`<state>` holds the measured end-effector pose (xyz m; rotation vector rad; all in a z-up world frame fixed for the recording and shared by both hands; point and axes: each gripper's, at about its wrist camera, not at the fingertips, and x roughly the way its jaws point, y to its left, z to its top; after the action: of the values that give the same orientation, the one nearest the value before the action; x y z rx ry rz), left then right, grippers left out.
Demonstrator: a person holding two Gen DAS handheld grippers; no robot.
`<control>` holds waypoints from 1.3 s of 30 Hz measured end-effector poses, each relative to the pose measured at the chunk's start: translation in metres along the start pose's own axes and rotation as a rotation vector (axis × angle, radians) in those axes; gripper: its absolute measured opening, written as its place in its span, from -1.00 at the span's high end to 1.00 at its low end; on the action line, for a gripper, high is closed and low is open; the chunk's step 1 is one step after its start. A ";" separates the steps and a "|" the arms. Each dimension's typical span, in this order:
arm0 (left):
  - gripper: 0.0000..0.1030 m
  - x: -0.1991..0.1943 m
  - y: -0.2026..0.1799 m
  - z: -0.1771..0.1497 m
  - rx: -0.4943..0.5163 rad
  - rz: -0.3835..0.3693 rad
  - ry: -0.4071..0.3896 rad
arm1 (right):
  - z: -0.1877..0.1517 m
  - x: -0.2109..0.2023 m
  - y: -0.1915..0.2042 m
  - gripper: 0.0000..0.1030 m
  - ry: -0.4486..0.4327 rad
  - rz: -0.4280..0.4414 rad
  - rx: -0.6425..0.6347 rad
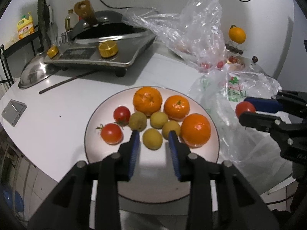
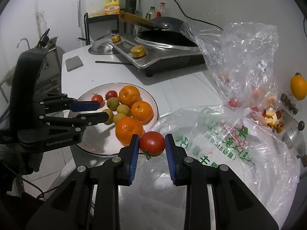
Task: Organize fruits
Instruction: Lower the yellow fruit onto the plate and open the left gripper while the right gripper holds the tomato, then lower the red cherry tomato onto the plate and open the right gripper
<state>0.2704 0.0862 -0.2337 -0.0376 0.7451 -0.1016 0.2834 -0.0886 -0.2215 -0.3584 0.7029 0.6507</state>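
A white plate (image 1: 99, 115) holds three oranges (image 1: 147, 100), two tomatoes (image 1: 111, 133) and several small yellow longans (image 1: 158, 120). My left gripper (image 1: 153, 134) hovers low over the plate's near side. One longan (image 1: 152, 141) lies between its blue pads with a small gap on each side, so the gripper is open. The left gripper (image 2: 102, 110) also shows in the right wrist view, above the plate (image 2: 86, 97). My right gripper (image 2: 152, 138) is shut on a red tomato (image 2: 152, 143), held just right of the plate over a plastic bag; the same right gripper (image 1: 244, 108) appears at the right edge.
Behind the plate stands an induction cooker (image 1: 92, 55) with a wok, with a steel lid (image 1: 33, 74) and a thin dark rod (image 1: 67, 81) near it. A phone (image 1: 13, 112) lies at the left. Crumpled plastic bags (image 2: 239, 134) with more fruit fill the right. The table's front edge is close.
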 end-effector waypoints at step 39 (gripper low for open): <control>-0.06 -0.059 0.076 -0.036 -0.092 0.046 -0.072 | 0.035 0.028 0.102 0.43 0.018 0.095 -0.119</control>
<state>0.2087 0.1676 -0.2260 -0.1111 0.6783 -0.0215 0.2492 0.0169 -0.2252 -0.4432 0.7036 0.7827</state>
